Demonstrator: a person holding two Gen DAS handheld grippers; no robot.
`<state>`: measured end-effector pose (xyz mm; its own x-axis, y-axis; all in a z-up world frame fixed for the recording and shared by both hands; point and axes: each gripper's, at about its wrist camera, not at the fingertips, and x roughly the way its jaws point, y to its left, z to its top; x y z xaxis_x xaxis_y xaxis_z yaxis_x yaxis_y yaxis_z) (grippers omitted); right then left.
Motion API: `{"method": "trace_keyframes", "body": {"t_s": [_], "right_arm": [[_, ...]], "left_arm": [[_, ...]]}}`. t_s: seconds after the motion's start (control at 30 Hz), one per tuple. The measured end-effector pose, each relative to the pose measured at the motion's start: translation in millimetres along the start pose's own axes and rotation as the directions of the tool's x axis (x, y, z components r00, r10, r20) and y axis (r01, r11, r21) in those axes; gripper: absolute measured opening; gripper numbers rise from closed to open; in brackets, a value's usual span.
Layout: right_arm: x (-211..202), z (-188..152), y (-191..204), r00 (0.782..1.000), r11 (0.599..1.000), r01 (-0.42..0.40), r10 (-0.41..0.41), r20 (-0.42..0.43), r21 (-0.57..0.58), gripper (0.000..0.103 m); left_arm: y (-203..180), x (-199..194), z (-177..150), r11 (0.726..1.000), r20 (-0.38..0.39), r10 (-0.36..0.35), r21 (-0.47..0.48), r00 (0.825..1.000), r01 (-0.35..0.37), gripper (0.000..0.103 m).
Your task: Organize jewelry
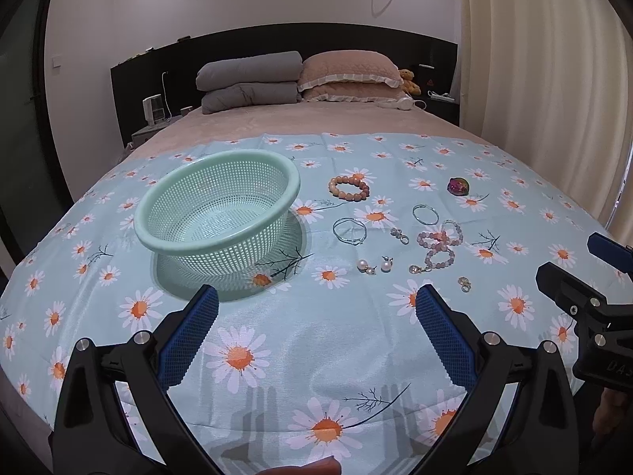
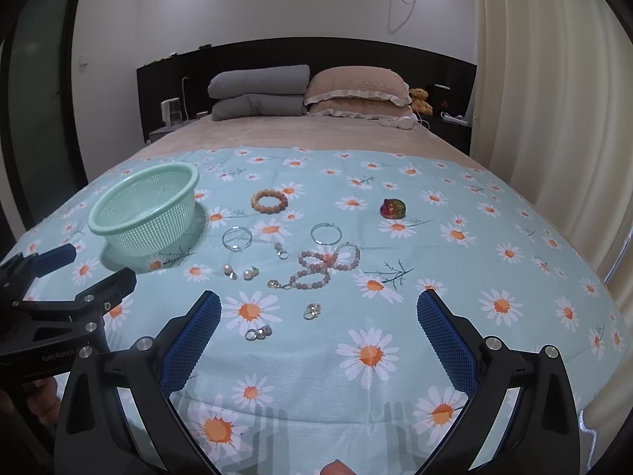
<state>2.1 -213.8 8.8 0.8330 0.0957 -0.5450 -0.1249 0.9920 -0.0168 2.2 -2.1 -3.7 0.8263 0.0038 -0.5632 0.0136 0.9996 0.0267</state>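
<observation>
Earrings (image 2: pixel 259 333) show only in right view; both grippers' jaws gape, empty.

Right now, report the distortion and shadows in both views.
Left wrist view: fisheye bends the daisy-print cloth edges; the mint mesh plastic basket casts a dark shadow. Right wrist view: same bending, dark corners, faint finger shadows on the cloth.

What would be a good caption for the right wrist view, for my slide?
Open right tool above a daisy-print cloth with scattered bead bracelets, earrings and an empty mint-green plastic mesh basket.
</observation>
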Motion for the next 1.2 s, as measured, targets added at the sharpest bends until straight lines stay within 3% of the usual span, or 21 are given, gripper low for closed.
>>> {"method": "trace_keyframes", "body": {"t_s": [0.7,0.97,1.2], "right_arm": [[6,-2,2,1.0,1.0,0.008,-0.008,-0.017,-0.018,0.096],[22,-3,-2,0.998,0.999,-0.05,0.05,-0.039,-0.003,0.096],[46,-8,-7,0.996,0.999,-0.047,0.046,-0.071,-0.005,0.096]], "left_arm": [[-2,4,-2,1.0,-0.006,-0.006,0.009,1.0,0.006,0.098],[-4,14,-4,0.999,0.007,-0.033,0.023,0.999,0.032,0.098],[-11,39,-5,0.993,-0.042,-0.112,0.026,0.993,0.113,0.098]]}}
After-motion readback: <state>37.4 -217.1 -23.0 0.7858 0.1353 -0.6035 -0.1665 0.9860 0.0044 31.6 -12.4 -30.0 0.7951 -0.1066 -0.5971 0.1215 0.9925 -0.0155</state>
